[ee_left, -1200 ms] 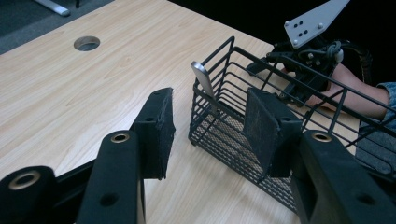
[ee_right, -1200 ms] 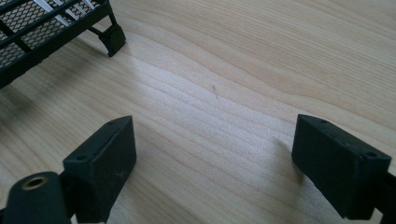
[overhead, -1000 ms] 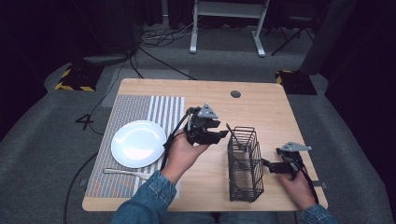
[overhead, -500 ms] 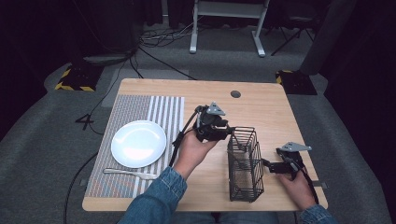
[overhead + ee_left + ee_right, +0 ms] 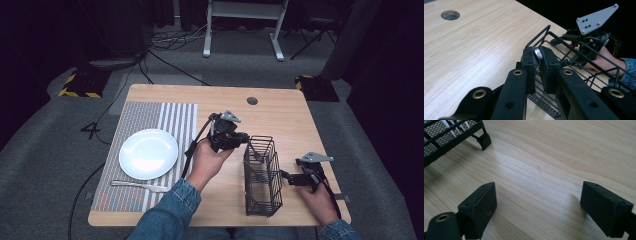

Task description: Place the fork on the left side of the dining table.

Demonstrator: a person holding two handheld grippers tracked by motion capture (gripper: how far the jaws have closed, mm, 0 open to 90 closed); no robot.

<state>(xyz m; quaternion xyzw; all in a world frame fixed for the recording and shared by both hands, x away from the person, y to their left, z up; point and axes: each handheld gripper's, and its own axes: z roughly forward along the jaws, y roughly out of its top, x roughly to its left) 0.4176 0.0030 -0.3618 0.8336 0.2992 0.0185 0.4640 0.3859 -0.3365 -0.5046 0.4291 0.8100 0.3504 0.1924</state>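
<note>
The left gripper [image 5: 537, 56] has just squeezed its black jaws onto a shiny round metal piece [image 5: 537, 53] over the wire basket [image 5: 261, 175]. The right gripper [image 5: 537, 202] sits wide open on the smooth wooden surface [image 5: 554, 152].

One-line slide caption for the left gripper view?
Left tongs shut on a silvery utensil handle at the black wire basket rim, wooden table beyond.

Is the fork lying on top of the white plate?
No, the fork lies on the striped placemat, just in front of the plate.
</note>
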